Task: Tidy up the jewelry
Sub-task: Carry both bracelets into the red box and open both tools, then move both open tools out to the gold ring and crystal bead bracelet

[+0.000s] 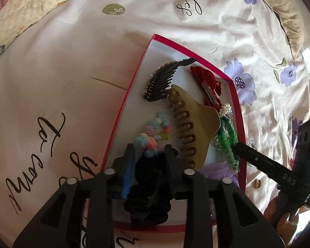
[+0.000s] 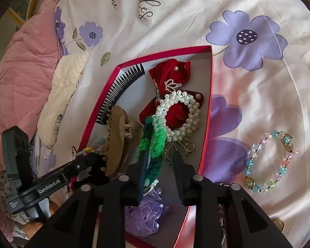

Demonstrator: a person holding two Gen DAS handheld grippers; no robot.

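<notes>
Pastel-beaded, looped, lying loose on the floral bedsheet [image 2: 258, 95]: find the beaded bracelet [image 2: 268, 161] at three o'clock from the right gripper [image 2: 159, 159], well apart from it and outside the red-rimmed box [image 2: 210, 103]. Note its long axis, running roughly from one o'clock to seven. Judge the right hand the nearer, with the left working at the box's far side. Read the right gripper as released: pitched steeply down over the box, green braided band [image 2: 153, 144] touching only the nine-o'clock finger, bare gap to the other. Find the left gripper [image 1: 149, 150] likewise pitched down, straddling a black scrunchie [image 1: 146, 196]; cannot tell whether clenched or let go. Expect a swing toward three o'clock, clearing the box wall.
</notes>
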